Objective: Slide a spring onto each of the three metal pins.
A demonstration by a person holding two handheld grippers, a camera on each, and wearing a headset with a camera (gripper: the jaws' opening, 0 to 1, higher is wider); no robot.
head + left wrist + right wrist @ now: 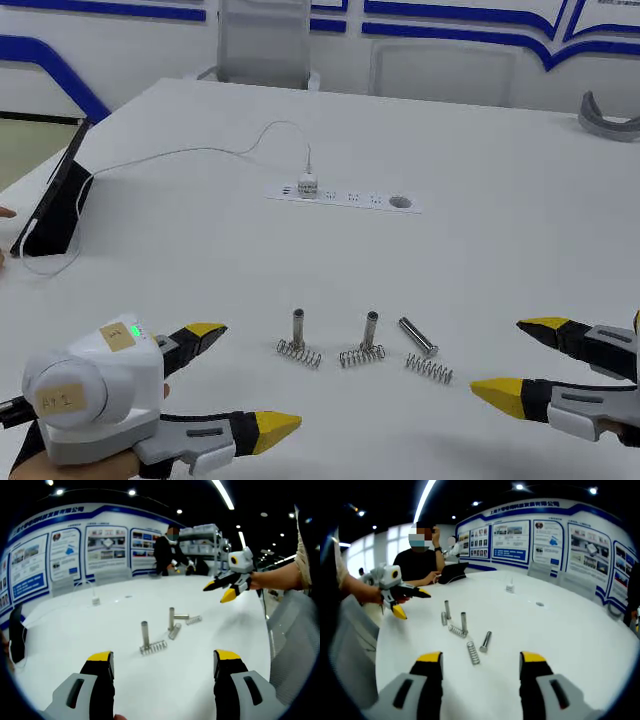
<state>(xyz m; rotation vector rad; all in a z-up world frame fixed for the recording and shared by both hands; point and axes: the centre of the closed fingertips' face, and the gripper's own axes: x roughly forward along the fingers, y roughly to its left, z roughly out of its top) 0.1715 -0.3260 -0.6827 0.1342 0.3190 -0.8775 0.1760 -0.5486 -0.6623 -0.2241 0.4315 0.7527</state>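
Three metal pins sit near the table's front edge. The left pin (298, 326) and the middle pin (370, 329) stand upright; the right pin (417, 336) lies on its side. A spring lies in front of each: left spring (299, 353), middle spring (362, 355), right spring (429, 368). My left gripper (240, 381) is open to the left of the pins, nothing between its yellow tips. My right gripper (520, 355) is open to the right of them. In the left gripper view the nearest pin (145, 634) stands ahead; in the right gripper view the lying pin (485, 641) and a spring (473, 652) are closest.
A white power strip (343, 197) with a plugged charger and cable lies mid-table. A dark tablet (58, 198) leans at the left edge. A grey object (606, 119) rests at the far right. Chairs stand behind the table. A seated person (419, 555) is across the room.
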